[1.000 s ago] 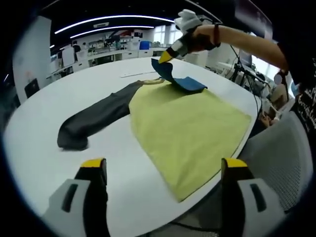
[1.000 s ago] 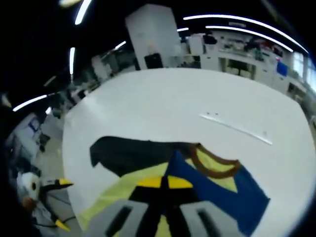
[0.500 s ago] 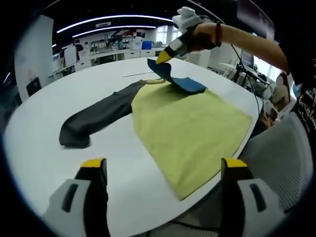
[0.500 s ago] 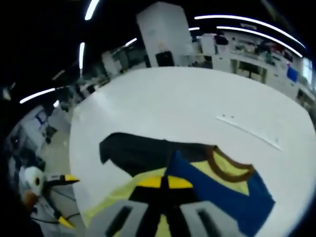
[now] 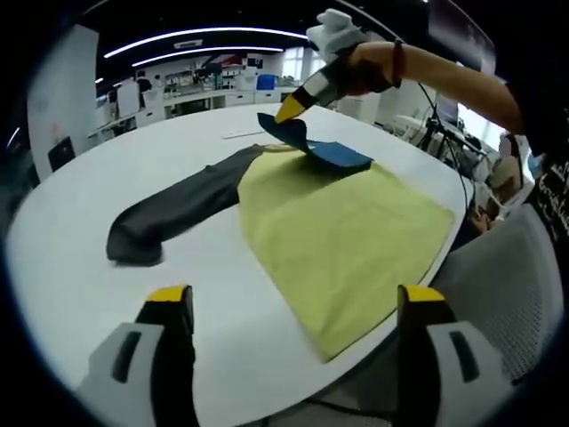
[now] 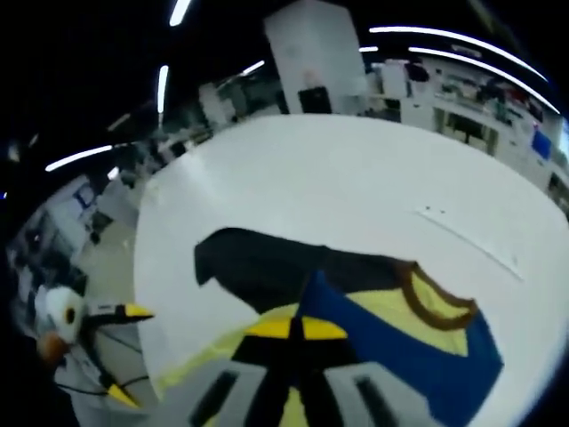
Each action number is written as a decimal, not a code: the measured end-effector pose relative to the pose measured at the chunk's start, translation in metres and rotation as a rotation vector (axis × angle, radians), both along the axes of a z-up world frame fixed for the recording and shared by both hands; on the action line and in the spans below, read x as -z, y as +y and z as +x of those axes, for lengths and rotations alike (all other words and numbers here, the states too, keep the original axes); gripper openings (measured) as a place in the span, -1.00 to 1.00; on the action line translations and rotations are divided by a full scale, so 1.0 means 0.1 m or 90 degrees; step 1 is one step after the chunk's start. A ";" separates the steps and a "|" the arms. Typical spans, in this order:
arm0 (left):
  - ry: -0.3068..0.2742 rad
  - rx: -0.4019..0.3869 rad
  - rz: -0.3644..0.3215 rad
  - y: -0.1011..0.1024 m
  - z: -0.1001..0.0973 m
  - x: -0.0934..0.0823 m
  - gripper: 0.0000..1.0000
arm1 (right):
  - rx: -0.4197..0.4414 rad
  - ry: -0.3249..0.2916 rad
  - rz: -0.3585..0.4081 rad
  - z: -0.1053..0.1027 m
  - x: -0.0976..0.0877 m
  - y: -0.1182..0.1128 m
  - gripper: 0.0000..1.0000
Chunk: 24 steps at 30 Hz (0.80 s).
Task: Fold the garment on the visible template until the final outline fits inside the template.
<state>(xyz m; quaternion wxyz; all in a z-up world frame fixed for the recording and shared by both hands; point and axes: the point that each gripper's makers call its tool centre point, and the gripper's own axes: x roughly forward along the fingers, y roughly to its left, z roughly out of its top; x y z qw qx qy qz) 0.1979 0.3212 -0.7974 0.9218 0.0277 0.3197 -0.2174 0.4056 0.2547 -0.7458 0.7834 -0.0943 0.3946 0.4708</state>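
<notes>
On the white table [image 5: 80, 249], garment [image 5: 347, 231] lies flat, dark sleeve [image 5: 169, 213] pointing left.

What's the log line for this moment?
right gripper: shut on blue sleeve, lifted | left gripper: open, hovering | garment: flat on table

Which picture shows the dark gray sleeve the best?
The left gripper view. There the dark gray sleeve lies stretched out flat on the white table, seen whole from cuff to shoulder. In the right gripper view the sleeve shows too, but the right gripper and the blue sleeve it holds cover part of it.
</notes>
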 end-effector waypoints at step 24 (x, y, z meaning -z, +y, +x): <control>-0.012 0.005 -0.007 -0.03 -0.01 -0.05 0.86 | 0.043 0.083 0.020 -0.21 0.56 0.23 -1.00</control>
